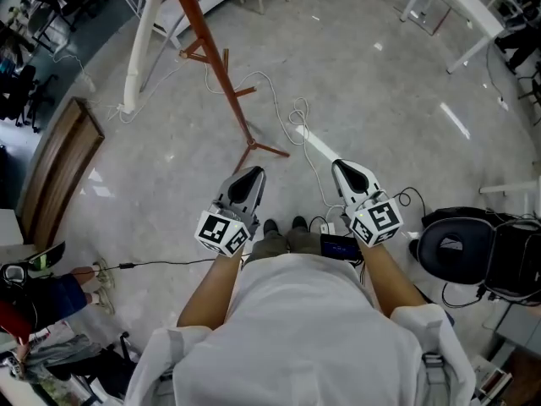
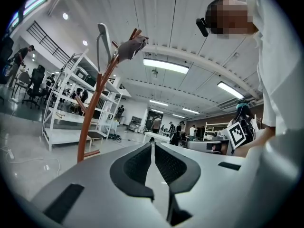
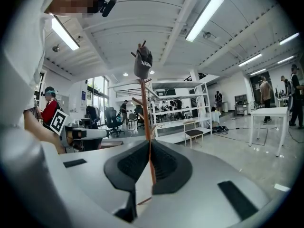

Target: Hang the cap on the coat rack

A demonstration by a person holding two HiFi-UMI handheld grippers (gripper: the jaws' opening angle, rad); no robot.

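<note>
Evidently nothing is being carried: the left gripper [image 1: 251, 174] and right gripper [image 1: 342, 169] each have their jaws pressed together, empty, close to the person's body. Ahead and well apart stands the coat rack [image 3: 145, 113], the grey cap [image 3: 143, 61] on its top pegs. I judge the hanging done, so the next move need only keep clear.

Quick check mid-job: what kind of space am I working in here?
Probably an open-plan lab or workshop: white shelving racks, ceiling strip lights, office chairs and loose cables on a polished floor.
</note>
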